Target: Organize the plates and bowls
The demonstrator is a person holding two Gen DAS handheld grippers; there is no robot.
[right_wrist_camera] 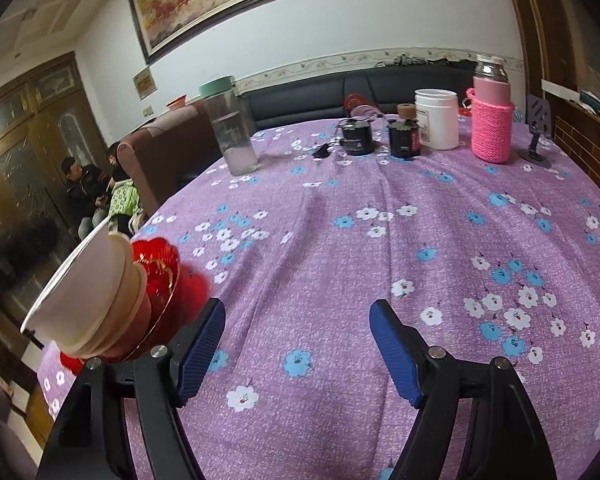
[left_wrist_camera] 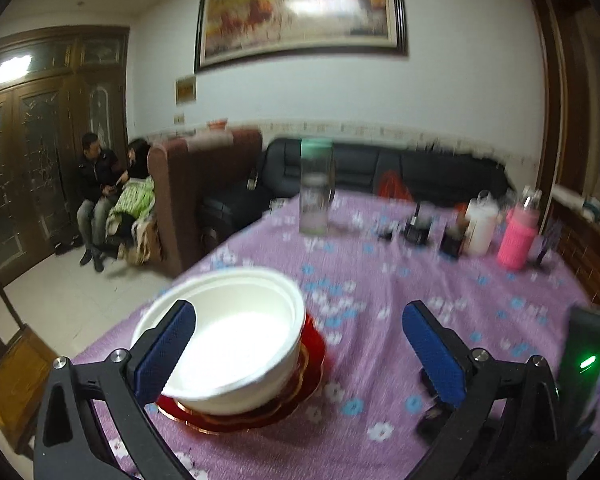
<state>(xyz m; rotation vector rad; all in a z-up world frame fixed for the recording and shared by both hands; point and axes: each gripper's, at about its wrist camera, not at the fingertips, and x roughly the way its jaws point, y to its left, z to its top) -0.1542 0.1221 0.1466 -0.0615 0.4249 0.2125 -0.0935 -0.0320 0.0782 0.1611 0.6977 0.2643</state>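
A stack of white bowls point(left_wrist_camera: 228, 332) sits on a stack of red gold-rimmed plates point(left_wrist_camera: 300, 384) near the table's left edge. My left gripper point(left_wrist_camera: 300, 356) is open, its left finger point(left_wrist_camera: 164, 352) in front of the bowls' near left rim, nothing held. In the right wrist view the same white bowls point(right_wrist_camera: 96, 304) and red plates point(right_wrist_camera: 160, 272) lie at the far left. My right gripper point(right_wrist_camera: 296, 352) is open and empty over the purple flowered tablecloth point(right_wrist_camera: 340, 260), to the right of the stack.
At the table's far side stand a clear jar with a green lid point(right_wrist_camera: 230, 128), two small black jars point(right_wrist_camera: 356, 136), a white container point(right_wrist_camera: 438, 118), a pink-sleeved bottle point(right_wrist_camera: 492, 116) and a phone stand point(right_wrist_camera: 536, 136). Sofas and two seated people point(left_wrist_camera: 104, 196) lie beyond the table's left edge.
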